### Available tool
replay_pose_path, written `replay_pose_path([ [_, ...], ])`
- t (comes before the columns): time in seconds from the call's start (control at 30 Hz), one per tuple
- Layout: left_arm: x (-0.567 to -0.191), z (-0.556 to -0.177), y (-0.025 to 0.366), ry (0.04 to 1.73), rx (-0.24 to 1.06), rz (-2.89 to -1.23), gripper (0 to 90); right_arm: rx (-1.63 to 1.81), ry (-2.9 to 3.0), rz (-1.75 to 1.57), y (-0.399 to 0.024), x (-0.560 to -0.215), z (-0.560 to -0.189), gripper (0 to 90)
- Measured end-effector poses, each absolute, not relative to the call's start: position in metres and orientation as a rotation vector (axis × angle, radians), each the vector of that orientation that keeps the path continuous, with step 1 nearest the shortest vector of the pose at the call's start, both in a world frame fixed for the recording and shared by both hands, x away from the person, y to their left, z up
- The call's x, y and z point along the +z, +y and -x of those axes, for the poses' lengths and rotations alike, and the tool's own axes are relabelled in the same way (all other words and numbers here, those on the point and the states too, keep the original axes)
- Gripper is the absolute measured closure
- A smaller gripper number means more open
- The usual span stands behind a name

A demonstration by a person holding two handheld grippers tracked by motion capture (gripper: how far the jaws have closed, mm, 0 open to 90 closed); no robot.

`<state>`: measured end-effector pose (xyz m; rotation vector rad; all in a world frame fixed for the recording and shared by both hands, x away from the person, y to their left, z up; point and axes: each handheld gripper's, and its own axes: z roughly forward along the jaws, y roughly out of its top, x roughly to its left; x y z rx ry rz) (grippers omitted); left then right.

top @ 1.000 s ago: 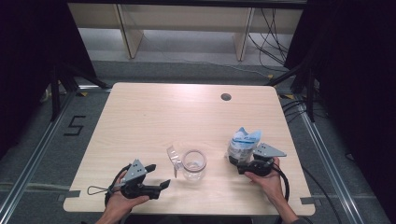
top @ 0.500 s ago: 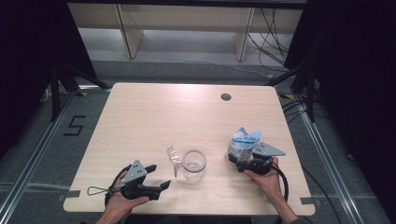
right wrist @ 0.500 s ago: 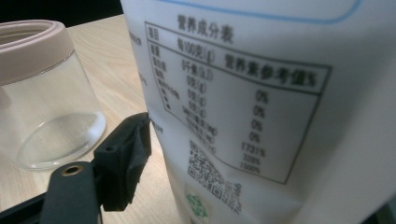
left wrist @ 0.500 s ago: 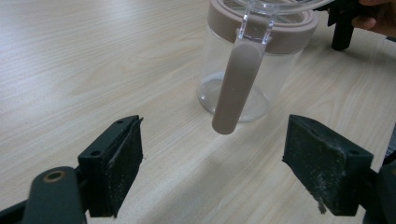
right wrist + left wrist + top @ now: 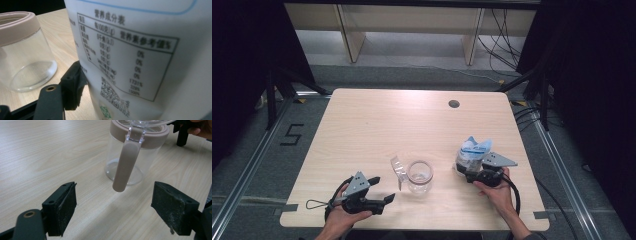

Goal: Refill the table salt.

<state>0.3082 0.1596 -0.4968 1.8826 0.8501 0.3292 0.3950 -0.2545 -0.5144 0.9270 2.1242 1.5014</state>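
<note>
A clear glass jar (image 5: 419, 176) with a beige rim stands near the table's front edge, its hinged lid (image 5: 398, 167) tipped open to the left. In the left gripper view the jar (image 5: 132, 152) and its hanging beige clasp (image 5: 126, 167) lie just ahead of my left gripper (image 5: 113, 210), which is open and empty. That left gripper (image 5: 383, 189) sits left of the jar. A white and blue pouch (image 5: 473, 150) stands upright right of the jar. My right gripper (image 5: 464, 165) has just been closing on the pouch (image 5: 140, 62); one pad (image 5: 73, 85) presses its side, the other is hidden.
The wooden table (image 5: 387, 120) has a round cable hole (image 5: 454, 104) at the back right. Dark curtains flank the table, and shelving stands beyond its far edge. Cables trail on the floor at the right.
Nothing has visibly shifted in the high view; both hands, the jar and the pouch stay where they were.
</note>
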Motion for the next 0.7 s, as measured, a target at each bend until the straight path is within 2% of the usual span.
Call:
replay_pose_path([
  [0.7,-0.4969,-0.3083,0.1585,0.85,0.319,-1.875,19.8,1.469,2.098,-0.987,-0.2512,-0.5127,-0.3911,43.6],
])
